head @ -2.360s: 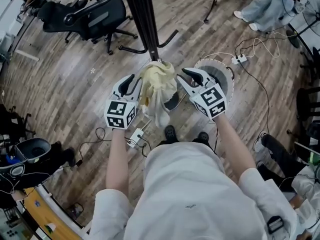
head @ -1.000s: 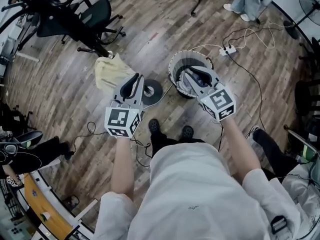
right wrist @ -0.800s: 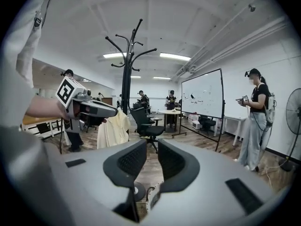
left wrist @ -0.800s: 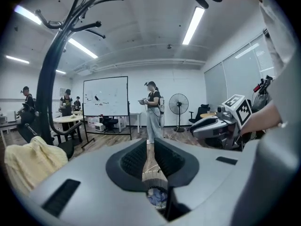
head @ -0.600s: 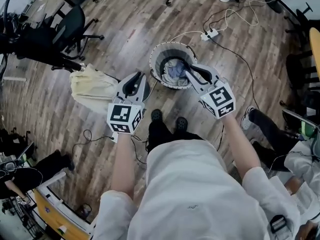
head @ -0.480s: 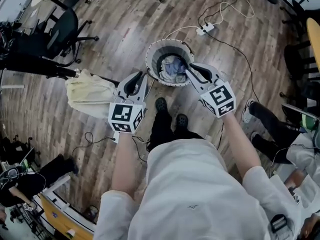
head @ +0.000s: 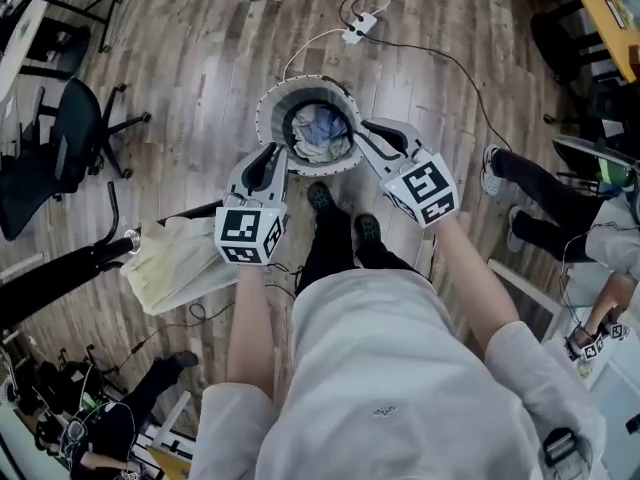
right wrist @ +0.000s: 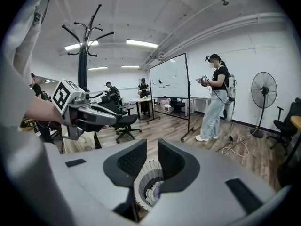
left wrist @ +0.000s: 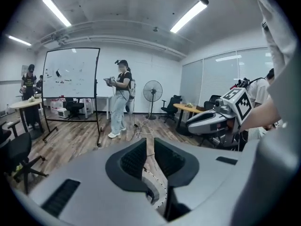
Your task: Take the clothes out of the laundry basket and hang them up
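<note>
Hovering at the round, white-rimmed grey laundry basket (head: 264,118), I am holding the left gripper (head: 268,160) by its near-left rim and the right gripper (head: 370,135) by its right rim, both with jaws parted and empty. Crumpled pale blue and white clothes (head: 320,133) are lying inside the basket, and a cream garment (head: 180,258) is hanging well to its near-left.

I see a wood-plank floor (head: 200,58) running through the whole room, with a white power strip (head: 354,28) and its cables lying on it. A black office chair (head: 72,136) stands off to one side. The walls (left wrist: 164,74) are white. A whiteboard (left wrist: 70,81) on a black frame stands before them, with a pedestal fan (left wrist: 152,91) near it. Long ceiling lights (left wrist: 56,11) are on. A glazed partition (left wrist: 221,79) closes one side, a wooden desk (left wrist: 190,108) in front of it.
</note>
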Demonstrator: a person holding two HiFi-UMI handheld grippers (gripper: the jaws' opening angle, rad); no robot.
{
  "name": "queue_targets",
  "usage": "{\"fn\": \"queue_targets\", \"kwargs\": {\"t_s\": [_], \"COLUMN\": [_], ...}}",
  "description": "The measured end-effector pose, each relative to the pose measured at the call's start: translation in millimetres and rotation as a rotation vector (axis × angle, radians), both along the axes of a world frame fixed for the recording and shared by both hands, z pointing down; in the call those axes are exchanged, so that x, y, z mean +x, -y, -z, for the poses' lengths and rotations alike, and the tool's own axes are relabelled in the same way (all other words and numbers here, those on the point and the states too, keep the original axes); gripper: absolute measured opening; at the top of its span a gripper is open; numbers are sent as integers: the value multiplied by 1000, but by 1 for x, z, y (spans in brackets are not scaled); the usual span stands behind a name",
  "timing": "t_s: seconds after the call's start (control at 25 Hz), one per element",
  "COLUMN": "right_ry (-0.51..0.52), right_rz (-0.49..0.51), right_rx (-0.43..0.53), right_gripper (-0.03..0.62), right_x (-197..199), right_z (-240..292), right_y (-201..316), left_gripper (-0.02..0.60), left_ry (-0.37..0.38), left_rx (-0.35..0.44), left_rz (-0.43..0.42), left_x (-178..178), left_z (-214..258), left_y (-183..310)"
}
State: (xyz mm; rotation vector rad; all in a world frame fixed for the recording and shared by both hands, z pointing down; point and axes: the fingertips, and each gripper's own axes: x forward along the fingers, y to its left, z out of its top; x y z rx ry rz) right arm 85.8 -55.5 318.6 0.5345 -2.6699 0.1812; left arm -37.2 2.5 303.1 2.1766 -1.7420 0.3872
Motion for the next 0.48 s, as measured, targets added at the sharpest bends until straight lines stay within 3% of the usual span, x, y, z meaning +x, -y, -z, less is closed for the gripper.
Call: {"fn": "queue_targets", "kwargs": {"t_s": [0.48], "right_ry": [-88], "right_rz": [-134], "right_rx": [-101], "right_gripper": [83], "right_x": [-21], "right_z": [-59], "right_y": [26], "left_gripper": [61], "left_ry": [-42], "left_rx": [-129], "left_rz": [-165], "left_x": [-13], "left_z": [-69], "left_y": [58]}}
